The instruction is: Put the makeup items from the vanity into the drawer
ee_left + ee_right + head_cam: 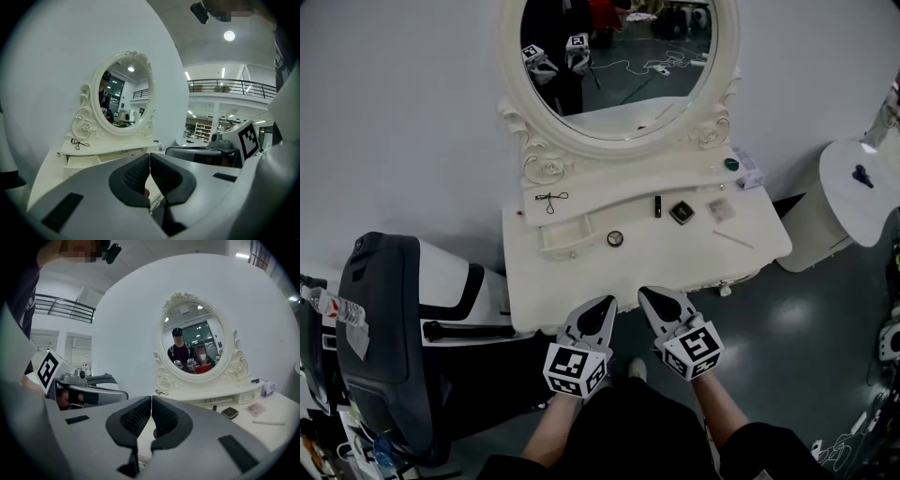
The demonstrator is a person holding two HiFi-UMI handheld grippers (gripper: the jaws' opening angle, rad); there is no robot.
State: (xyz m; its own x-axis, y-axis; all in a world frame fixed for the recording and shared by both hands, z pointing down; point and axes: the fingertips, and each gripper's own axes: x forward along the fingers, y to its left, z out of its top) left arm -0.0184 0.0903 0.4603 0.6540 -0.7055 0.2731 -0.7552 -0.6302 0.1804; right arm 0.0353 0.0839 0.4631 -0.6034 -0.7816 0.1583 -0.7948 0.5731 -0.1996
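On the white vanity lie an eyelash curler, a round compact, a black tube, a square black compact, a clear pinkish case and a thin stick. A small drawer stands pulled out under the left shelf. My left gripper and right gripper hover side by side at the vanity's near edge, both shut and empty. In the right gripper view, the square compact lies beyond my right gripper. In the left gripper view, the curler sits beyond my left gripper.
An oval mirror rises at the back of the vanity. A small green item and a box sit on the right shelf. A dark chair stands to the left, a white round stand to the right.
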